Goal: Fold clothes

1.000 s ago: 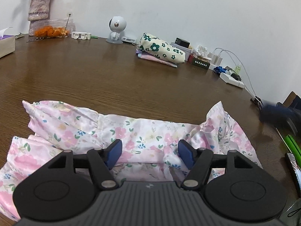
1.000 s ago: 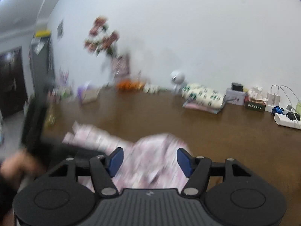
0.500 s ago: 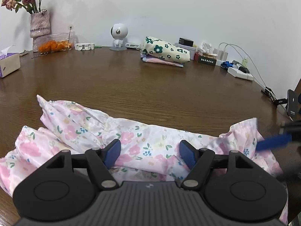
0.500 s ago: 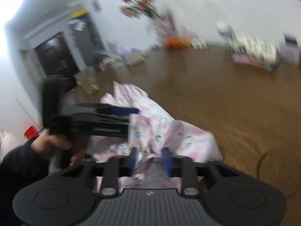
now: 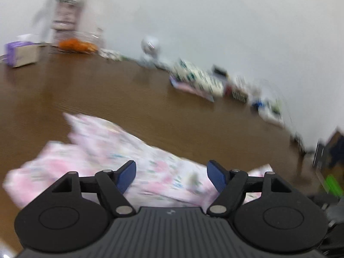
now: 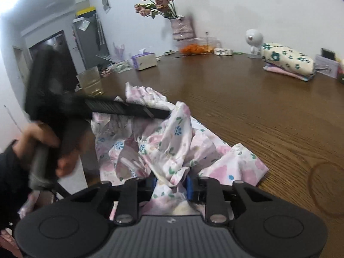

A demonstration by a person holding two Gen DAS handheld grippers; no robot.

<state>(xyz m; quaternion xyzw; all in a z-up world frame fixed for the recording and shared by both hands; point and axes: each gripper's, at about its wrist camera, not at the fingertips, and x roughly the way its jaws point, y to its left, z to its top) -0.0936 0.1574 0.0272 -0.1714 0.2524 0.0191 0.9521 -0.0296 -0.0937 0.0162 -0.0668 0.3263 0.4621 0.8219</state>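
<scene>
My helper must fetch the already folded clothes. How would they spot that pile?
Follow the brown wooden table to its far edge by the white wall. Right of the small white round-headed figurine lies the cream fabric bundle with dark green flowers, atop pink cloth.

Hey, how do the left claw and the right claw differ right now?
The left claw is open, its blue fingers spread wide with nothing between them; the right claw is shut on a bunch of the pink floral garment. The left claw hangs above the cloth, while the right pulls a fold up into a peak. Both are black with blue pads, over the brown wooden table.
</scene>
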